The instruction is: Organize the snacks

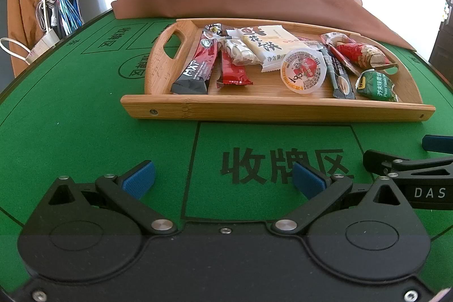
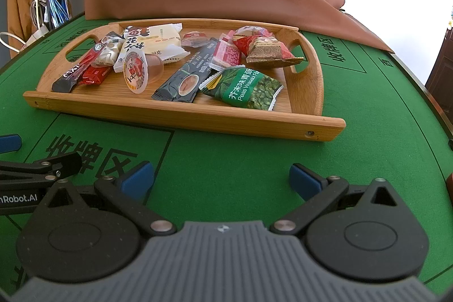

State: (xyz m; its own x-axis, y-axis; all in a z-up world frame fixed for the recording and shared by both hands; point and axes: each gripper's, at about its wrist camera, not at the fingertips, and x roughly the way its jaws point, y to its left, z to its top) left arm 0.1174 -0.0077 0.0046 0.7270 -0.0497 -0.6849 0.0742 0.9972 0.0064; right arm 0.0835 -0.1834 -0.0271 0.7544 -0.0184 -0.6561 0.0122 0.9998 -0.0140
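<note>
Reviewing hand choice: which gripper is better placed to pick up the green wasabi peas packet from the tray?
Likely right. The green wasabi peas packet lies at the tray's right end, nearer the open right gripper; from the left gripper it sits far right.

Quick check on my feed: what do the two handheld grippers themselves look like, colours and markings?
Both are matte black linkages with silver pivot pins and blue ribbed pads. The left gripper has a plain black body; the right gripper has a grey ribbed cover, with white "DAS" lettering on its side. No cables or sleeves show.
</note>
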